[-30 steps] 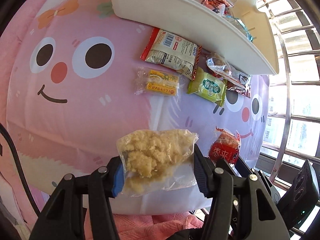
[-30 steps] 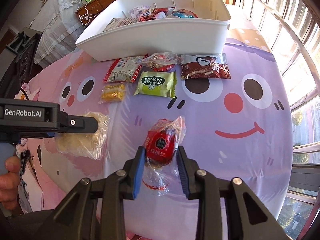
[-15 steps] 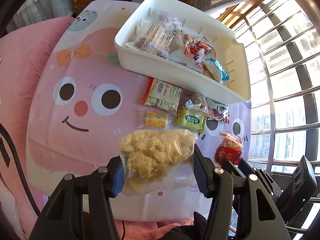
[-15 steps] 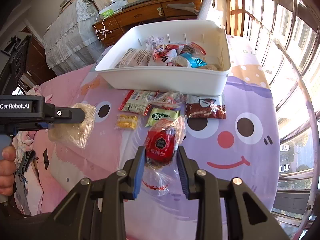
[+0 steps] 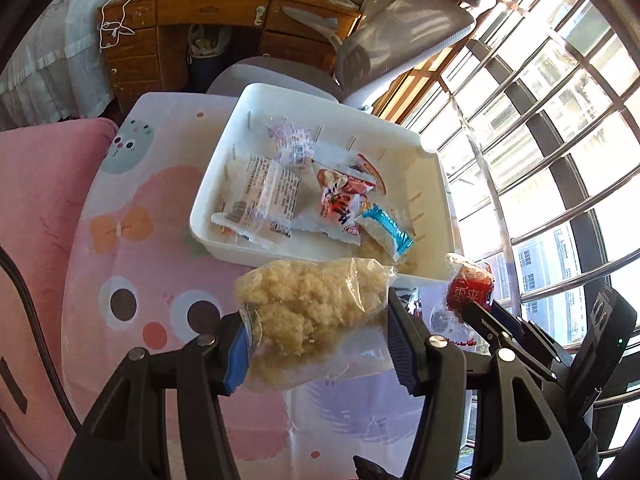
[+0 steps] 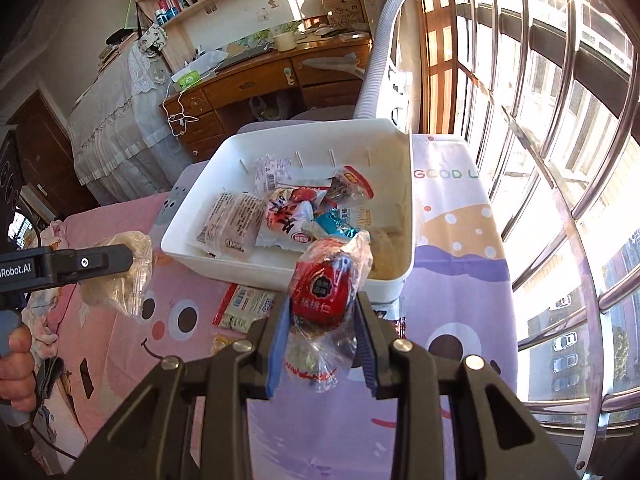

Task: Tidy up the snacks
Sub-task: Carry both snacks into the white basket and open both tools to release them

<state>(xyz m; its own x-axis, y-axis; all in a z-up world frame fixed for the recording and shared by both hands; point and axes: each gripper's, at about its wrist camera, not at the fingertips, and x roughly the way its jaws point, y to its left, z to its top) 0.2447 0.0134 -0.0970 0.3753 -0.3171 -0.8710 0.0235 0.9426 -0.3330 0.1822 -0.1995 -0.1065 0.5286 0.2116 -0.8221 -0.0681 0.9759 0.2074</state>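
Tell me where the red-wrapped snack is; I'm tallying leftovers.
The red-wrapped snack is clamped in the right gripper, raised before the white plastic bin's near wall.

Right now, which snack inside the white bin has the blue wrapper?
The small bar with shiny blue foil, lying at the near right of the white bin. The other packets in the bin look clear, white or red-printed; none is blue.
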